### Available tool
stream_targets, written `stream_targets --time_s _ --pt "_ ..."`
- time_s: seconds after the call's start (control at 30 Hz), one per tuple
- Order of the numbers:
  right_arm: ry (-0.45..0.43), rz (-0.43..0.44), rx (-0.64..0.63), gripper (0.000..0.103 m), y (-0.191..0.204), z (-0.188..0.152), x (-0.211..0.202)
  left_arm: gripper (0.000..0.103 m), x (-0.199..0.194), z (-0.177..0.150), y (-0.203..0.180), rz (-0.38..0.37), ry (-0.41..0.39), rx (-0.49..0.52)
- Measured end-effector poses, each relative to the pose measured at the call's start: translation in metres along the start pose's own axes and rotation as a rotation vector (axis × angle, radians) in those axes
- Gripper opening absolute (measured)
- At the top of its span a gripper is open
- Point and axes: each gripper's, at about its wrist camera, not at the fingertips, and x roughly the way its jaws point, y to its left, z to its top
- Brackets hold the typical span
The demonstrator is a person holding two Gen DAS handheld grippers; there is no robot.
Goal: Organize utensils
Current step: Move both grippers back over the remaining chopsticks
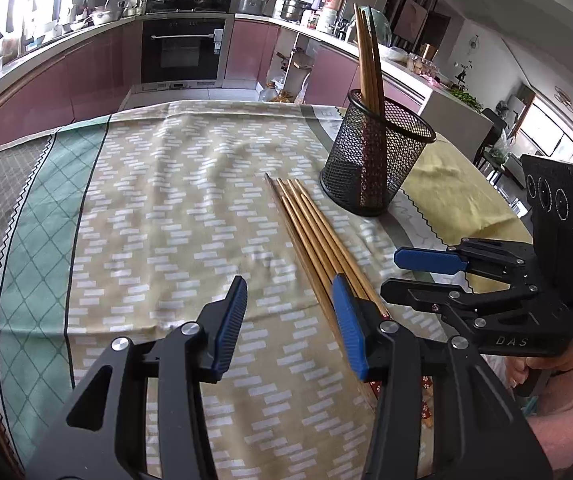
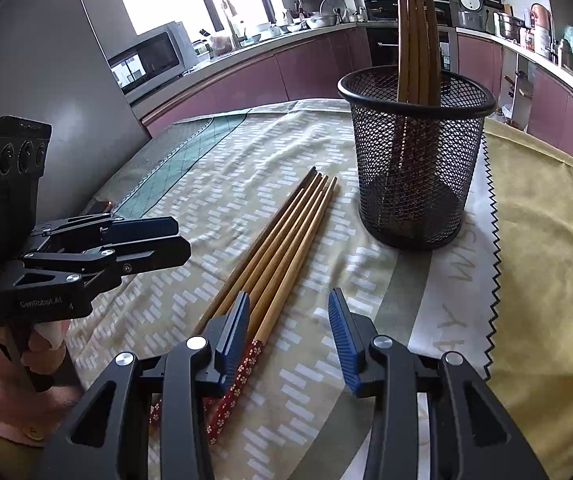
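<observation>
Several wooden chopsticks (image 1: 314, 240) (image 2: 282, 248) lie side by side on the patterned cloth, their red flowered ends (image 2: 238, 384) towards me. A black mesh cup (image 1: 374, 160) (image 2: 414, 160) stands just beyond them and holds more chopsticks (image 1: 368, 60) (image 2: 416, 40) upright. My left gripper (image 1: 290, 328) hovers open over the cloth, left of the lying chopsticks, whose near ends pass under its right finger. My right gripper (image 2: 290, 336) is open above their red ends, with the bundle under its left finger. Each gripper shows in the other's view (image 1: 410, 276) (image 2: 182, 238), empty.
The tablecloth (image 1: 146, 220) covers the table, with a yellow cloth (image 2: 546, 240) on the right side. Kitchen counters, an oven (image 1: 184, 50) and a microwave (image 2: 146, 60) stand beyond the table's far edge. A hand (image 1: 558, 376) holds the right gripper's handle.
</observation>
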Motion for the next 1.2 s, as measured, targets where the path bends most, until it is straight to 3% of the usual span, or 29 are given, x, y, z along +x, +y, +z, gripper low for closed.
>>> stream_targets --time_s 0.97,1.2 --pt "0.041 -0.098 -0.022 0.036 0.005 -0.002 0.009 0.044 0.032 -0.005 -0.017 0.035 0.097 0.084" --pt "0.041 -0.111 -0.022 0.03 0.003 -0.002 0.009 0.043 0.035 -0.001 -0.015 0.044 0.106 0.086"
